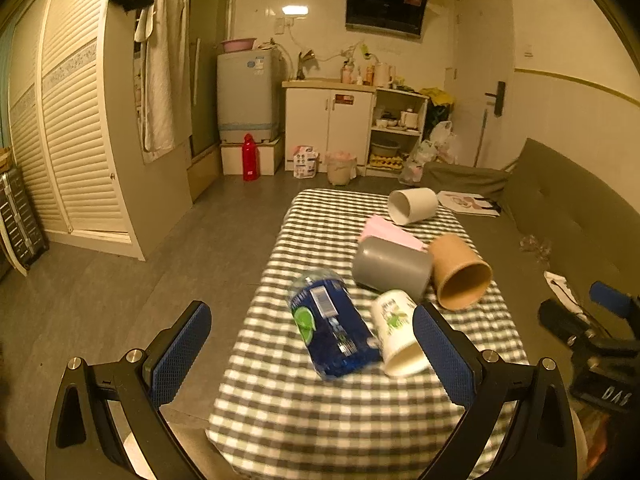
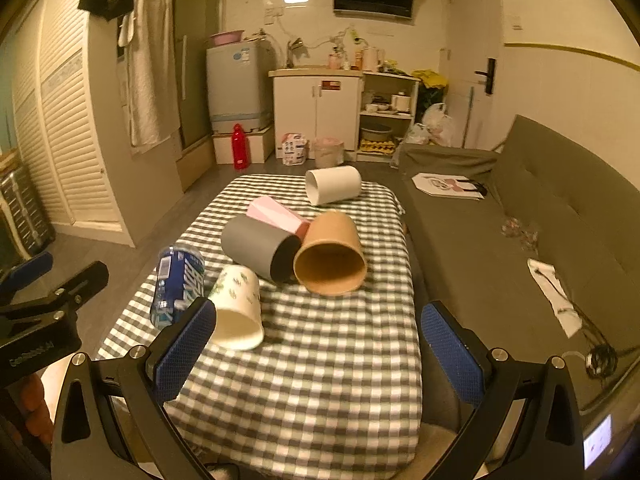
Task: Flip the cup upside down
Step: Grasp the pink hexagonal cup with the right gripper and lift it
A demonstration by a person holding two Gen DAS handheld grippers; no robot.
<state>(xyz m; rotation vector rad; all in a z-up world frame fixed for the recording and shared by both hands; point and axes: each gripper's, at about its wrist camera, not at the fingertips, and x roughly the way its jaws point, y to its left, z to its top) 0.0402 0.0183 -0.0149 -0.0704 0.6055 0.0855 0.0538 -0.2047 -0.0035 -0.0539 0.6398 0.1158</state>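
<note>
Several cups lie on their sides on a checked table (image 1: 320, 412) (image 2: 320, 380). A brown paper cup (image 1: 460, 272) (image 2: 330, 254) faces me. A grey cup (image 1: 390, 266) (image 2: 258, 246) lies against it. A white leaf-print cup (image 1: 396, 332) (image 2: 238, 308) lies nearest. A plain white cup (image 1: 412, 205) (image 2: 333, 185) lies at the far end. My left gripper (image 1: 312, 354) is open and empty above the near table edge. My right gripper (image 2: 318, 350) is open and empty, its left finger beside the leaf-print cup.
A blue-labelled bottle (image 1: 332, 322) (image 2: 178, 286) lies on its side next to the leaf-print cup. A pink box (image 1: 390, 234) (image 2: 276, 214) lies behind the grey cup. A grey sofa (image 2: 540, 216) runs along the right. Floor lies to the left.
</note>
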